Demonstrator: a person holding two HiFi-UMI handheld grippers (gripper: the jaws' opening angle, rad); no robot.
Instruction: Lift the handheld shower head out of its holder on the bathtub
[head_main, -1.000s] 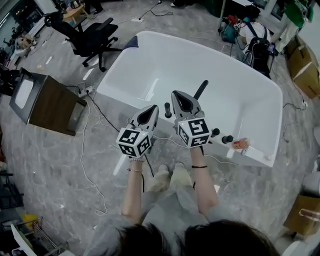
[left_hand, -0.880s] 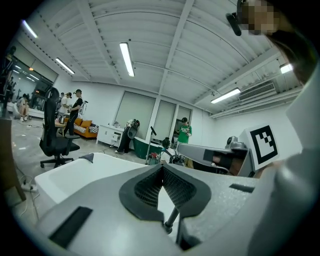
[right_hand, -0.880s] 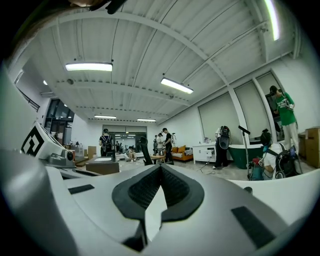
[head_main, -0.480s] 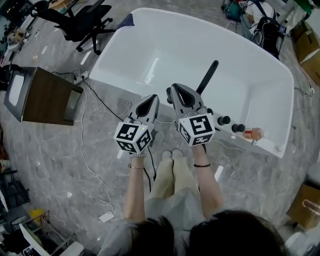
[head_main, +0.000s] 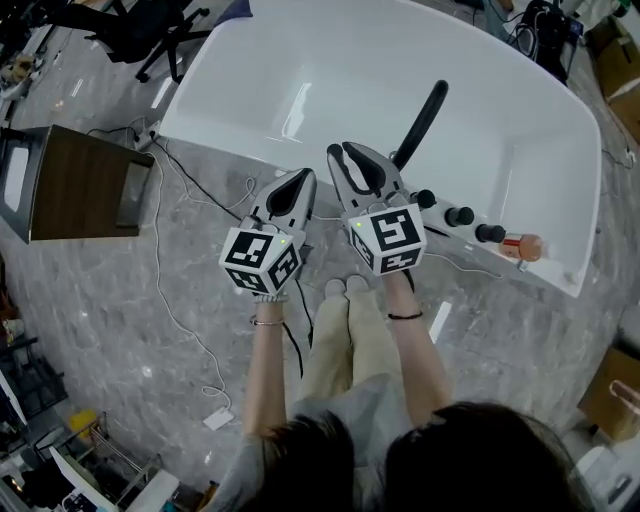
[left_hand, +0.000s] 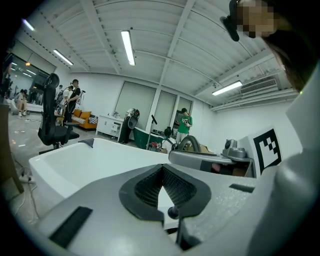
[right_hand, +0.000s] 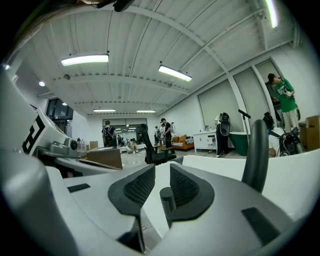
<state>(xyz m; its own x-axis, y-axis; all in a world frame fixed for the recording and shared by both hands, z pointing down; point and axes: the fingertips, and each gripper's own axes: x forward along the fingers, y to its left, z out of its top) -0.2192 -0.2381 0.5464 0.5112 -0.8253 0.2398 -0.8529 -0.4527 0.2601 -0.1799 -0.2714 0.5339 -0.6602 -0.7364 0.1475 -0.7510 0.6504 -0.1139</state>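
The black handheld shower head (head_main: 424, 118) stands upright in its holder on the near rim of the white bathtub (head_main: 250, 150); in the right gripper view the shower head (right_hand: 256, 154) rises to the right of the jaws. My right gripper (head_main: 344, 153) is left of it over the rim, apart from it. Its jaws are opening, and a black upright knob (right_hand: 167, 200) shows in the gap (right_hand: 162, 172) with the pads not touching it. My left gripper (head_main: 304, 176) hangs beside it, further left, its jaws shut (left_hand: 161, 167) on nothing.
Three black knobs (head_main: 460, 215) and an orange bottle (head_main: 522, 245) sit on the rim right of the shower head. A brown cabinet (head_main: 75, 185) and cables (head_main: 190, 195) lie on the grey floor at left, an office chair (head_main: 150, 35) beyond. People stand in the background.
Both grippers have come down closer to the tub's near rim. The right gripper's jaws, shut before, now stand parted. The left gripper stays shut.
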